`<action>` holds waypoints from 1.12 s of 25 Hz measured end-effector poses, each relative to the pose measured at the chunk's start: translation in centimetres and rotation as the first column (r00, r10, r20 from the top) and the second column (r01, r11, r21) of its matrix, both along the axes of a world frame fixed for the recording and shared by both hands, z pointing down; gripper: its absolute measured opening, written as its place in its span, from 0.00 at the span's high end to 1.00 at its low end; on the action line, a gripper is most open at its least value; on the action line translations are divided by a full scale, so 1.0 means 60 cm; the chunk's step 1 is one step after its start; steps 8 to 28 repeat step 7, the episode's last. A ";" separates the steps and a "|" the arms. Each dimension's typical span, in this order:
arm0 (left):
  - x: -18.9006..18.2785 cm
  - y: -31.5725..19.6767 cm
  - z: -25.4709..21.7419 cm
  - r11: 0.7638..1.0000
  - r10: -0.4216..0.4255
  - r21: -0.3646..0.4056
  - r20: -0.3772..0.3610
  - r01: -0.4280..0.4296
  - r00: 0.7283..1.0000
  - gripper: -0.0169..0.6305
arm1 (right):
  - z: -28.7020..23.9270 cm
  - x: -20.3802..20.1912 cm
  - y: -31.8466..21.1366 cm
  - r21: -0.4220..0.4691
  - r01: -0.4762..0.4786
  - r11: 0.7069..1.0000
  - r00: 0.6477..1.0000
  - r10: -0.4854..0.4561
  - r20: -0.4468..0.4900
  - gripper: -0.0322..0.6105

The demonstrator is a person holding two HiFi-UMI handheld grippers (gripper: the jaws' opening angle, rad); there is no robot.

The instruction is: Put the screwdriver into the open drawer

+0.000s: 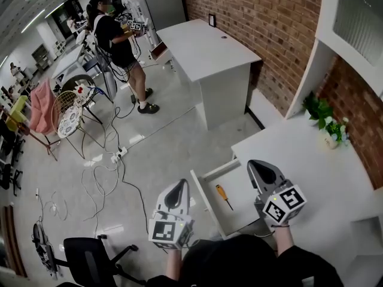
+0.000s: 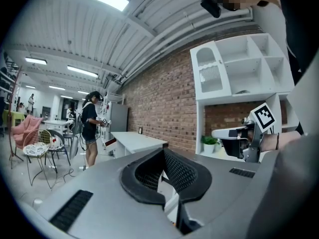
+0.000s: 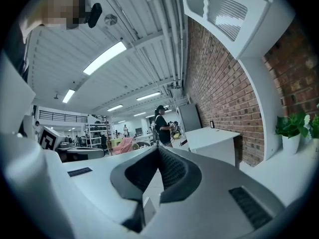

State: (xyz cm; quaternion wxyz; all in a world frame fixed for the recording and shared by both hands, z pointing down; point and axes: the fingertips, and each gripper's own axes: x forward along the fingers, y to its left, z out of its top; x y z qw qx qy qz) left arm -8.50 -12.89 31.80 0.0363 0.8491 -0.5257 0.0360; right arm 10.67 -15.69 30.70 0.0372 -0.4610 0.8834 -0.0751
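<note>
The screwdriver (image 1: pixel 224 196), with an orange handle and a dark shaft, lies on the floor of the open white drawer (image 1: pixel 204 200), which is pulled out from the white desk (image 1: pixel 311 160). My left gripper (image 1: pixel 179 186) hovers left of the drawer, over the floor, shut and with nothing in it (image 2: pixel 163 151). Just above the drawer's right end, at the desk edge, my right gripper (image 1: pixel 261 165) is shut and empty too (image 3: pixel 158 148). Both point roughly level, away from me. Neither touches the screwdriver.
A potted plant (image 1: pixel 326 121) stands on the desk by the brick wall. A second white table (image 1: pixel 206 52) stands farther off, with a person (image 1: pixel 116 40) beside it. Cables (image 1: pixel 108 172) trail over the floor, and a black office chair (image 1: pixel 90 256) is at my lower left.
</note>
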 end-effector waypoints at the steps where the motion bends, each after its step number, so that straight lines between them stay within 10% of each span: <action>1: -0.001 -0.001 -0.001 1.000 -0.003 0.002 0.001 0.003 1.000 0.96 | -0.001 0.001 0.000 0.002 0.000 1.000 1.000 0.000 -0.001 0.93; 28: -0.003 -0.002 0.001 1.000 -0.019 0.003 0.006 0.019 1.000 0.96 | 0.004 0.008 -0.001 -0.005 -0.001 1.000 1.000 0.001 -0.011 0.93</action>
